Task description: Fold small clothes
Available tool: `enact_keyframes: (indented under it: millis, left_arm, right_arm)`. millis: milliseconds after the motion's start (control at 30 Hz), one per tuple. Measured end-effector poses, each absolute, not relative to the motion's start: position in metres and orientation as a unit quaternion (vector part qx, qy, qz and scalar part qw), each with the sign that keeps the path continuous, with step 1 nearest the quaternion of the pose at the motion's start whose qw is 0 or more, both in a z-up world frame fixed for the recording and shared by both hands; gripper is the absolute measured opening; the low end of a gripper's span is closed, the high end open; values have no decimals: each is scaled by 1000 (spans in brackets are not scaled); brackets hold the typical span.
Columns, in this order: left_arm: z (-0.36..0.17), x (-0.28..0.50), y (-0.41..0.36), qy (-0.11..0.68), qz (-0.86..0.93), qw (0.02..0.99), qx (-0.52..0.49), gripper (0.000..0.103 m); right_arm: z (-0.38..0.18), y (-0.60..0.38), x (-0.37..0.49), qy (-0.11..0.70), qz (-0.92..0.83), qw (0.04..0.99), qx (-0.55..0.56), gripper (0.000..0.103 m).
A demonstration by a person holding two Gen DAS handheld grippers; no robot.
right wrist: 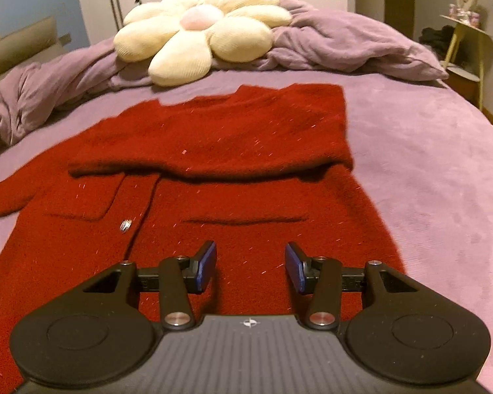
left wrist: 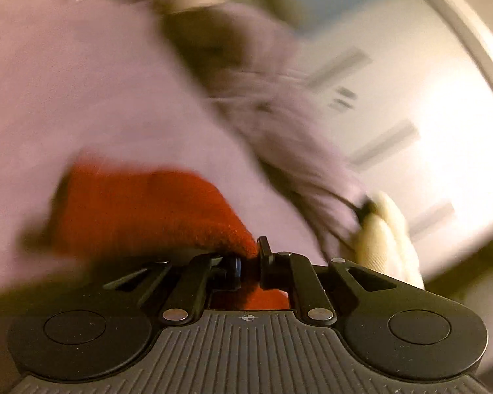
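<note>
A dark red knit cardigan [right wrist: 213,203] lies spread on the purple bedspread [right wrist: 443,170], front up, with two pockets and a metal button [right wrist: 126,225]. Its right sleeve is folded across the chest. My right gripper [right wrist: 250,264] is open and empty, hovering over the lower hem. In the blurred left wrist view my left gripper [left wrist: 250,257] is shut on a red end of the cardigan [left wrist: 141,213], with the fabric pinched between the jaws.
A cream flower-shaped cushion [right wrist: 200,29] and a rumpled purple duvet [right wrist: 338,42] lie at the head of the bed. White wardrobe doors [left wrist: 394,105] stand behind. A small side table [right wrist: 466,42] stands at the far right.
</note>
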State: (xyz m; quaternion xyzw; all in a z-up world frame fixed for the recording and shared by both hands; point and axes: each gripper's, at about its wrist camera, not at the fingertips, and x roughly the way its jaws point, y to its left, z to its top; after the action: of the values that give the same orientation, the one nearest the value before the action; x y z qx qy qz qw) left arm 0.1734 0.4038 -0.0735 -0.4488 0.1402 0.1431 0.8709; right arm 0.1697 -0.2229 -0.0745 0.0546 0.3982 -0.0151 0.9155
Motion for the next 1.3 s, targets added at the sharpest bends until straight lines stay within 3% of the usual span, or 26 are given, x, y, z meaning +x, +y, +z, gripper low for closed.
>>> enact_keyframes:
  millis: [167,267,300,333,367,567,767,800,867,900,967,1000,1067,1100,1200,1300]
  left_arm:
    - [8,219,275,145,-43,940,-306,11]
    - [22,241,181,176,-142,949,-221,13]
    - [18,247,154,191,-165,946,-203,27]
    - [11,253,131,209,-183,942,-189,62]
    - [-1,258,112,233,-187,936,-184,73]
    - [-73,246,100,308,-136,916,-218,73]
    - [-102,220,134,326,-62,918,-219,75]
    - [-104,222,137,326,-55,918,-218,79]
    - [-107,220,142,322,-43,920,-218,79]
    - [-109,221,147,321,-42,920,-223,79]
    - [-110,219,152,321,-40,917,-235,79]
    - [-110,219,153,321,-39,916,-237,79]
    - [-108,219,154,319,-39,917,-234,79]
    - [-108,222,153,319,-38,918,-234,79]
    - [-104,229,156,315,-31,918,-240,79]
    - [-99,234,156,307,-18,921,-241,79]
  right_arm:
    - [-63,-238,169,378,-26,920,99,46]
    - [-57,-244,171,364,-22,921,134,46]
    - [-55,-244,171,359,-20,923,139,46]
    - [-54,-244,173,357,-19,923,141,46]
    - [-53,-244,174,356,-16,923,142,46]
    - [-53,-238,196,357,8,924,136,46]
    - [-69,-224,252,371,42,916,145,53]
    - [-74,-225,264,377,46,911,160,54]
    - [-85,-227,287,387,64,899,192,63]
    - [-90,-228,298,394,69,894,204,73]
    - [-100,-230,313,392,83,888,224,77]
    - [-104,-230,319,397,88,883,233,76]
    - [-109,-228,327,406,99,872,256,46]
    - [-108,-225,329,409,99,873,246,14]
    - [-91,-217,326,390,96,898,182,5]
    - [-64,-226,310,328,29,937,117,4]
